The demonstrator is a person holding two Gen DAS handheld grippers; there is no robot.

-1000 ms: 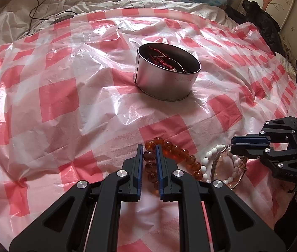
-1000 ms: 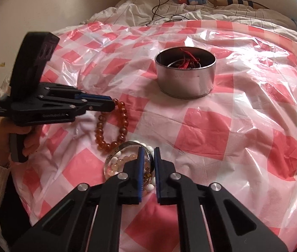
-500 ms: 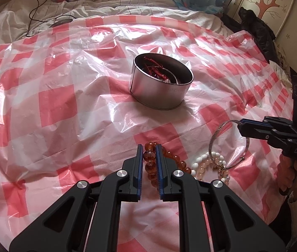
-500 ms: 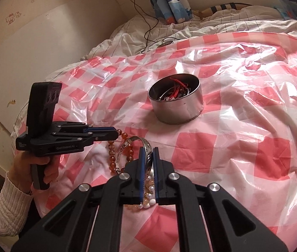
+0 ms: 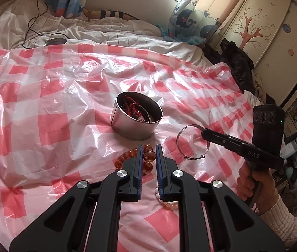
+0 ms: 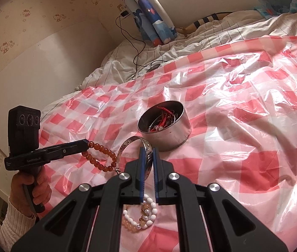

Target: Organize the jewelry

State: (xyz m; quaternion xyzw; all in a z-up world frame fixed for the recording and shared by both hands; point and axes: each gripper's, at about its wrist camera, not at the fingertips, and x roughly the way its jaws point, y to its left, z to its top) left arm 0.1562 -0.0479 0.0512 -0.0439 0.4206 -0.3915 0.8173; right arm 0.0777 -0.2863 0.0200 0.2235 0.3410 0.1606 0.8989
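A round metal tin [image 5: 136, 118] with red cords and bangles inside stands on the red-and-white checked plastic sheet [image 5: 43, 126]; it also shows in the right wrist view [image 6: 165, 131]. My left gripper [image 5: 149, 147] is shut on an amber bead bracelet [image 5: 148, 156], lifted above the sheet; the bracelet hangs from it in the right wrist view [image 6: 100, 157]. My right gripper [image 6: 149, 150] is shut on a silver bangle [image 6: 136, 147], held in the air to the right of the tin [image 5: 191, 141]. A white and peach bead bracelet [image 6: 141, 216] lies on the sheet below.
The sheet covers a bed with a white duvet [image 5: 106, 31] behind. A black cable [image 6: 136, 48] runs over the duvet. Dark clothing [image 5: 238, 67] lies at the bed's right edge, by a wardrobe [image 5: 264, 31].
Both grippers have risen from the sheet with their pieces. The amber bracelet and the silver bangle now hang in the air, closer to the tin. The white bead bracelet stays on the sheet.
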